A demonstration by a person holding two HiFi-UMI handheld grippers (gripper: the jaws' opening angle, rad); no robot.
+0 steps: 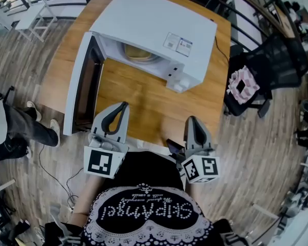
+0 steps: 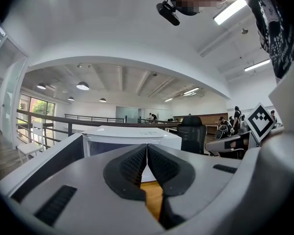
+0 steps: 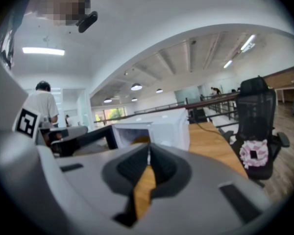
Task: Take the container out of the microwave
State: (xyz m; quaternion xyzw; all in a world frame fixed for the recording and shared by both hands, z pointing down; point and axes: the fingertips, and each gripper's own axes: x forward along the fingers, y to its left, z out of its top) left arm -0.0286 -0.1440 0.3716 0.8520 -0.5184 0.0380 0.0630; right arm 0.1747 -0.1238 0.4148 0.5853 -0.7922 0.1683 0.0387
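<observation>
1. The container (image 1: 140, 53) lies inside the microwave (image 1: 159, 24), low in the cavity. The door (image 1: 78, 88) is swung fully open at the microwave's left.
2. The left gripper (image 1: 124, 105) is held in front of the microwave, near the open door. Its jaws are pressed together with nothing between them. The right gripper (image 1: 193, 119) is held in front of the microwave's control end, its jaws likewise closed and empty.
3. The container could be pushed deeper or tipped if the cavity were entered with the jaws not yet spread.
4. The open door might be struck by the left gripper, since that gripper is closest to it.
5. A spill is possible if the container is gripped off-centre. Its contents cannot be judged.
6. Only in the head view are both grippers seen at once, well apart from the cavity mouth.
7. In the right gripper view the cavity is looked into directly and a tan shape is visible inside. In the left gripper view the microwave's front looks dim and no container can be made out.
</observation>
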